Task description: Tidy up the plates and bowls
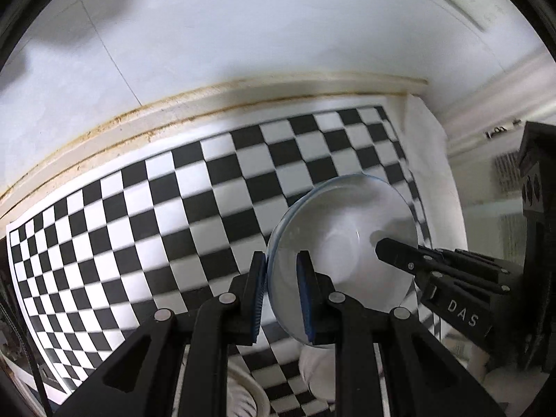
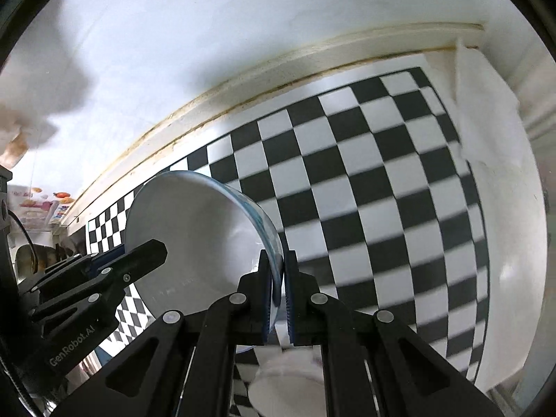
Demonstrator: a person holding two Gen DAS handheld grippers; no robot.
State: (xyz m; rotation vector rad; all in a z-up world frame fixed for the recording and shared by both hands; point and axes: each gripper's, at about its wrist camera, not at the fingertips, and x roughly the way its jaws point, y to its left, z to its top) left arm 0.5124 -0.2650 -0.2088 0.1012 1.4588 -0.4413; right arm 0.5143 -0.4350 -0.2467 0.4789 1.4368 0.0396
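Jointly, you held one item between both tools: a white bowl (image 1: 347,239) with a pale blue rim, tilted on edge above the checkered mat (image 1: 166,208).

Item 1, bowl. In the left wrist view its open side faced the camera. It hung over the right end of the mat, clear of the surface. In the right wrist view the bowl (image 2: 194,229) stood over the left part of the mat (image 2: 365,180), its rim running steeply down toward your tool.

Item 2, left gripper (image 1: 283,299). You had its blue-padded fingers (image 1: 305,299) closed to a narrow gap on the bowl's near rim, one pad outside the wall and one inside. In the right wrist view the same tool (image 2: 146,257) reached in from the left of the bowl, its fingertip lying over the bowl's inner face.

Item 3, right gripper (image 2: 277,292). You had it pinched almost fully together on the bowl's blue rim edge. In the left wrist view it (image 1: 392,253) entered from the right of the bowl, its tip over the bowl's interior.

Item 4, other white crockery (image 1: 319,371) below the bowl, low in the left wrist view; partly hidden by the tool, so its kind could not be told. A similar white piece (image 2: 285,382) sat below the bowl in the right wrist view.

Item 5, white tiled wall (image 1: 243,27) beyond the mat.
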